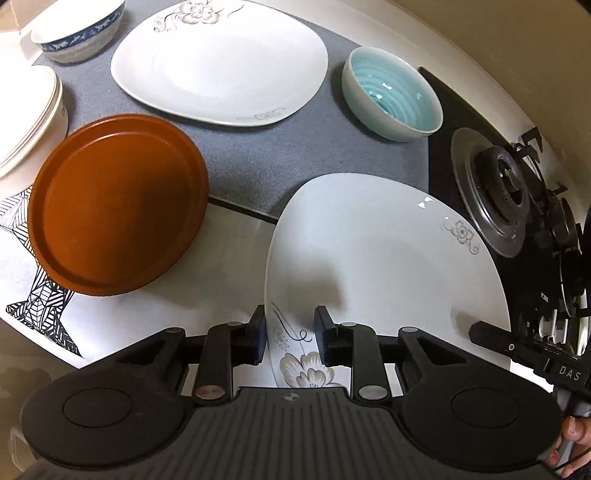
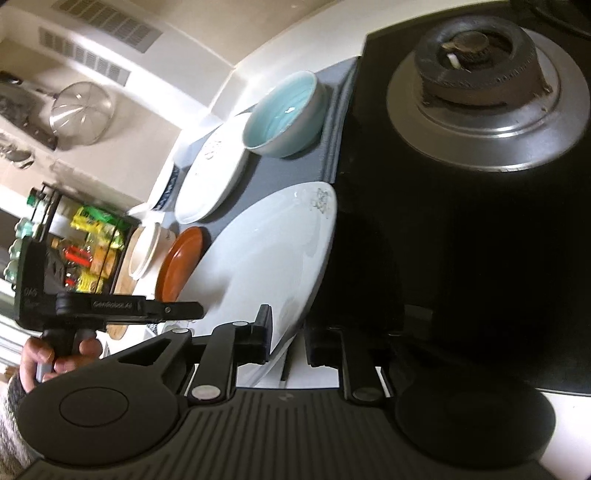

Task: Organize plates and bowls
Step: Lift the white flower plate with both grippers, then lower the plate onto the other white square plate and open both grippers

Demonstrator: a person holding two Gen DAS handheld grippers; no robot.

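Observation:
A white plate with grey flower prints [image 1: 369,266] [image 2: 258,258] hangs tilted between a grey mat [image 1: 288,162] and the black stove. My left gripper [image 1: 290,338] is shut on its near rim, one pad under the edge and one on the face. My right gripper [image 2: 288,339] is shut on the opposite rim, and one of its black fingers [image 1: 484,332] shows at the plate's right edge. A matching flower plate [image 1: 221,62] [image 2: 210,173] and a teal bowl [image 1: 395,99] [image 2: 284,114] rest on the mat. A brown plate [image 1: 118,206] [image 2: 181,262] lies at the left.
A blue-patterned bowl [image 1: 77,29] and a stack of white plates [image 1: 26,114] sit at the far left. The gas burner [image 1: 498,188] [image 2: 484,92] is close on the right. A rack of packets [image 2: 81,251] stands beyond the counter. A person's hand [image 2: 55,354] grips the left handle.

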